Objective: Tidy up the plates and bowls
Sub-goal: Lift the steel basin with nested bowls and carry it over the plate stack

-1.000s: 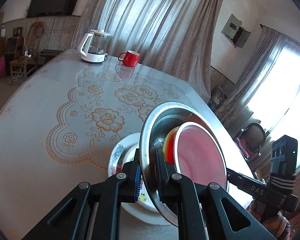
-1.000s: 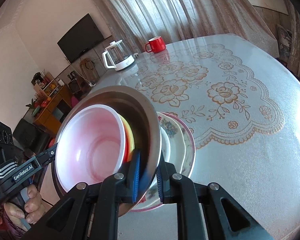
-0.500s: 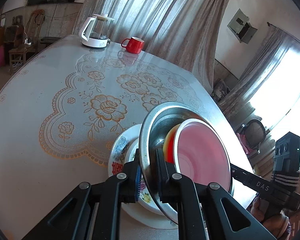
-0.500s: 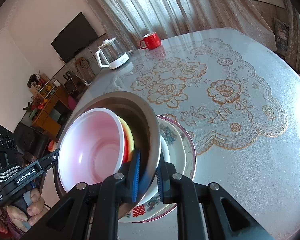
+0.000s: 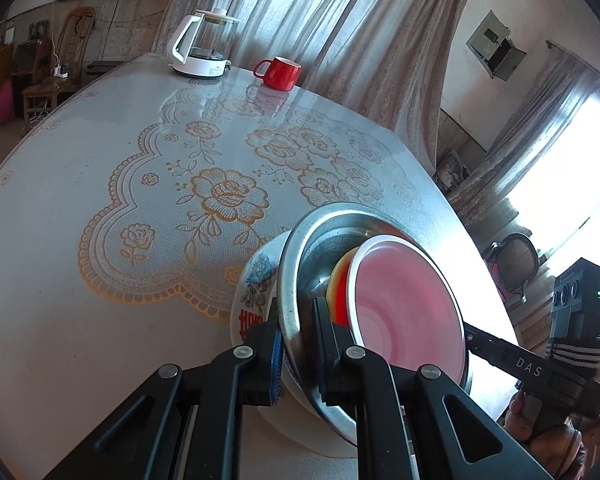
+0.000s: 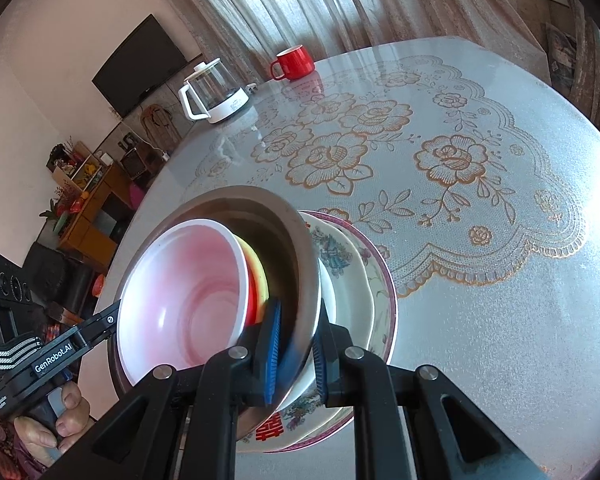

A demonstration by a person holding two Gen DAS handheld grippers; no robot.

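The steel bowl [image 5: 312, 248] carries a nested yellow-and-red bowl [image 6: 260, 280] and a pink bowl [image 5: 404, 312], and it hangs just over the stack of flowered plates [image 6: 352, 292] near the table's [image 5: 100, 320] close edge, tilted rather than level. The likeliest failure, as I judge it, is the inner bowls sliding out of the tilted steel one, since nothing holds them but their own fit; a second is one rim slipping from its pads, because each grip takes only a thin lip of smooth metal. Setting down off-centre could also tip the plates. In the left wrist view the left gripper [image 5: 298, 344] is clamped on the steel rim at 6 o'clock of the bowl, one pad inside and one outside. In the right wrist view the right gripper [image 6: 296, 344] pinches the opposite rim the same way, at about 5 o'clock of the bowl. The kettle [image 5: 204, 48] and red mug [image 5: 280, 72] stand well apart at 12 o'clock.
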